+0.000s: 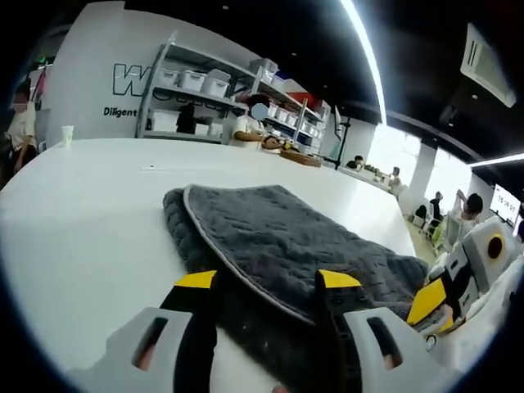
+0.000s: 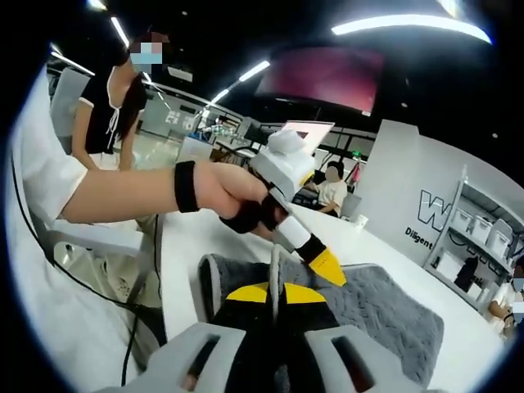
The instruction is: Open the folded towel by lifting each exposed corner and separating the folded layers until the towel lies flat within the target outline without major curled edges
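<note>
We see the grey towel on the white table, its long axis running toward 2 o'clock. Our left gripper stands wide over the folded edge; our right gripper pinches that edge, nearer.

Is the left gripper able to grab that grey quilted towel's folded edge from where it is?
Probably yes: the left gripper stands open astride the grey quilted towel's pale-trimmed fold, nothing between.

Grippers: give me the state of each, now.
Left gripper: open, jaws straddling the edge of the grey towel.
Right gripper: shut on the towel's edge, which is pinched between its jaws.
</note>
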A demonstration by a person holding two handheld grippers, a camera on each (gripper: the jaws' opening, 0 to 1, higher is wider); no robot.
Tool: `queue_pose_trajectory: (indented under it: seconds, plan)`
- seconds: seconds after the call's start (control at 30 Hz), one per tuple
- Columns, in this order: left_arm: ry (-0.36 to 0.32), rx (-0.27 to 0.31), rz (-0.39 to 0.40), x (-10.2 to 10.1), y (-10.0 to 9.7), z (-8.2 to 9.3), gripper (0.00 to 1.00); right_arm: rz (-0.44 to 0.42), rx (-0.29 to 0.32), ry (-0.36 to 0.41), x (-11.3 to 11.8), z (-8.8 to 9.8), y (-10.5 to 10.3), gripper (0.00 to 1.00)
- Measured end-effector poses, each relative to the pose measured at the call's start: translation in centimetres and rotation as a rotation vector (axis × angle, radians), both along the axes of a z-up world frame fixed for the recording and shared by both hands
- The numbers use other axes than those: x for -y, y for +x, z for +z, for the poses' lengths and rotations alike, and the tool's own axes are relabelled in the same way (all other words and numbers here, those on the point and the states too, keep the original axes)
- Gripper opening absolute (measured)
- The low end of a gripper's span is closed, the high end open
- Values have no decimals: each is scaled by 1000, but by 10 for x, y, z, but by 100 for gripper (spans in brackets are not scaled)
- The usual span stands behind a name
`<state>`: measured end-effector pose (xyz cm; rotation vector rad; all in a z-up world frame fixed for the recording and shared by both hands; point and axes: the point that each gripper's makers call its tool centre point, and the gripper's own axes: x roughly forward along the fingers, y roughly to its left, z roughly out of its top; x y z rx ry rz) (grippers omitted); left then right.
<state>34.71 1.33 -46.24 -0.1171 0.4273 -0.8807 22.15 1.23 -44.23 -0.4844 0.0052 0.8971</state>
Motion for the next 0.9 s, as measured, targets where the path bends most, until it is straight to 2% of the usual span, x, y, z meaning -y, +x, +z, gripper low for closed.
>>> queue_pose_trajectory:
  seconds: [0.23, 0.43, 0.9]
  plan:
    - [1, -5, -14, 6, 5, -1, 36, 3, 0, -4, -1, -1, -1, 0]
    - [31, 12, -23, 5, 11, -1, 32, 6, 3, -5, -1, -2, -2, 0]
    - [26, -26, 7, 5, 31, -3, 26, 16, 15, -21, -2, -6, -6, 0]
